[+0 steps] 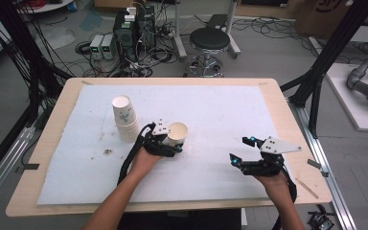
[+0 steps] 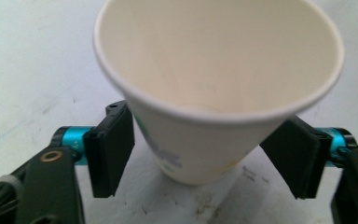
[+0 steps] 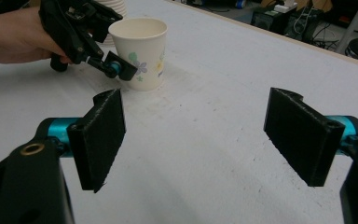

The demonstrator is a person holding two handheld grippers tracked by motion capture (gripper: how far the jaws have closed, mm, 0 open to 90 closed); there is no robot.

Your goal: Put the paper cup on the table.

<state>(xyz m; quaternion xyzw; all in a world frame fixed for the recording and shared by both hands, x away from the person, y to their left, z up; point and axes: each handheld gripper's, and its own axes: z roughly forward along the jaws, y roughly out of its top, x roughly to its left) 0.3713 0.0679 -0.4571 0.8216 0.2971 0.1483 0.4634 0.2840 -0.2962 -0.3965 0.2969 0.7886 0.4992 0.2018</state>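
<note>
Paper cup [image 2: 214, 88] sits between the wide-open left gripper [image 2: 205, 156] jaws, untouched, so one bump could tip it; right gripper [image 3: 205, 135] gapes empty.

You see even, bright light; the white surface [image 1: 220, 110] glares, the paper cup [image 2: 214, 88] looks softly blurred up close.

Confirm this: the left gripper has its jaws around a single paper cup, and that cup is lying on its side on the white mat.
Not quite. The paper cup stands upright on the white mat, mouth up, as the right gripper view shows. The left gripper does have its jaws around it.
</note>
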